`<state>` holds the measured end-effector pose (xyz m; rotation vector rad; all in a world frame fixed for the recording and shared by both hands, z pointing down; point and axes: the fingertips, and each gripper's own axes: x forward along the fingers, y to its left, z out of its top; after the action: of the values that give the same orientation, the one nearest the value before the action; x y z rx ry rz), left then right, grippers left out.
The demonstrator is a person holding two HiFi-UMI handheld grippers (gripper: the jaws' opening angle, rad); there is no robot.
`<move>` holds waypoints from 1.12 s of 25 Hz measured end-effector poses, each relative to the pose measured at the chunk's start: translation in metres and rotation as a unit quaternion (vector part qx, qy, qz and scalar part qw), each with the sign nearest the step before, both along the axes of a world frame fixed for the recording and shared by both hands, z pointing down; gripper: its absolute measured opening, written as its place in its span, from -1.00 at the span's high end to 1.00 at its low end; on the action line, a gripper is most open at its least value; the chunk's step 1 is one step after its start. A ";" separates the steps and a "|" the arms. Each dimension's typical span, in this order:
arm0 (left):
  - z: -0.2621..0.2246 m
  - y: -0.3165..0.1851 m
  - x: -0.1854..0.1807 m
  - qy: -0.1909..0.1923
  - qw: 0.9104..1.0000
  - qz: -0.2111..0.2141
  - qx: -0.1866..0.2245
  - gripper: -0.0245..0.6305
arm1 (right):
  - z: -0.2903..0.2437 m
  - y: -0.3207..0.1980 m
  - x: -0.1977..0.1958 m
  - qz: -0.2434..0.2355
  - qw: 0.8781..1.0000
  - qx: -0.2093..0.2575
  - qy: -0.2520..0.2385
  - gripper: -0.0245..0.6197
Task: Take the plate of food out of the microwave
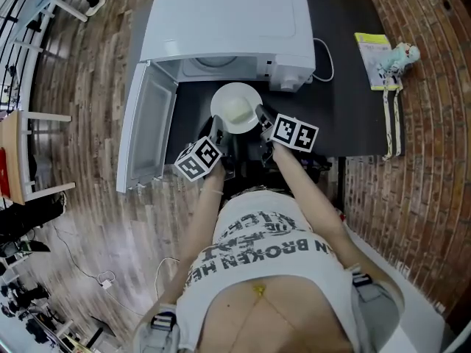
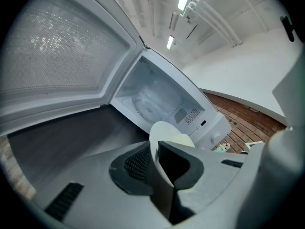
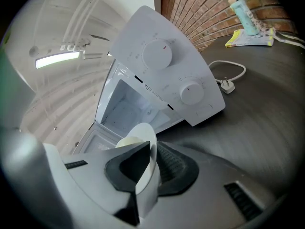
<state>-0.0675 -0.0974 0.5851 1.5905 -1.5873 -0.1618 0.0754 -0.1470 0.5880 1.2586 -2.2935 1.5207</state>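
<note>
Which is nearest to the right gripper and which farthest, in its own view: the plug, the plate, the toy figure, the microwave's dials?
1. The plate: clamped between the jaws of the right gripper.
2. The dials: just beyond, centre.
3. The plug: lying further right.
4. The toy figure: far corner, top right.

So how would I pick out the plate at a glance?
Find the white microwave on the dark table, door open. Just before its mouth is a round white plate of pale food, the only dish, pinched at opposite edges by the left gripper and right gripper.
</note>
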 end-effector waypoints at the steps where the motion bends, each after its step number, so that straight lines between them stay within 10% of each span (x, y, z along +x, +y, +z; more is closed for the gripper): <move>1: 0.000 0.001 -0.002 0.000 1.000 -0.001 -0.001 0.76 | -0.001 0.001 -0.001 -0.001 1.000 0.001 -0.001 0.79; 28: 0.007 0.058 -0.064 0.014 0.998 0.058 -0.004 0.76 | 0.005 0.078 -0.059 0.056 0.998 -0.002 0.012 0.79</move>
<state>-0.1319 -0.0393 0.5920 1.6616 -1.4682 -0.1138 0.0166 -0.0693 0.5934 1.4192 -2.2392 1.5340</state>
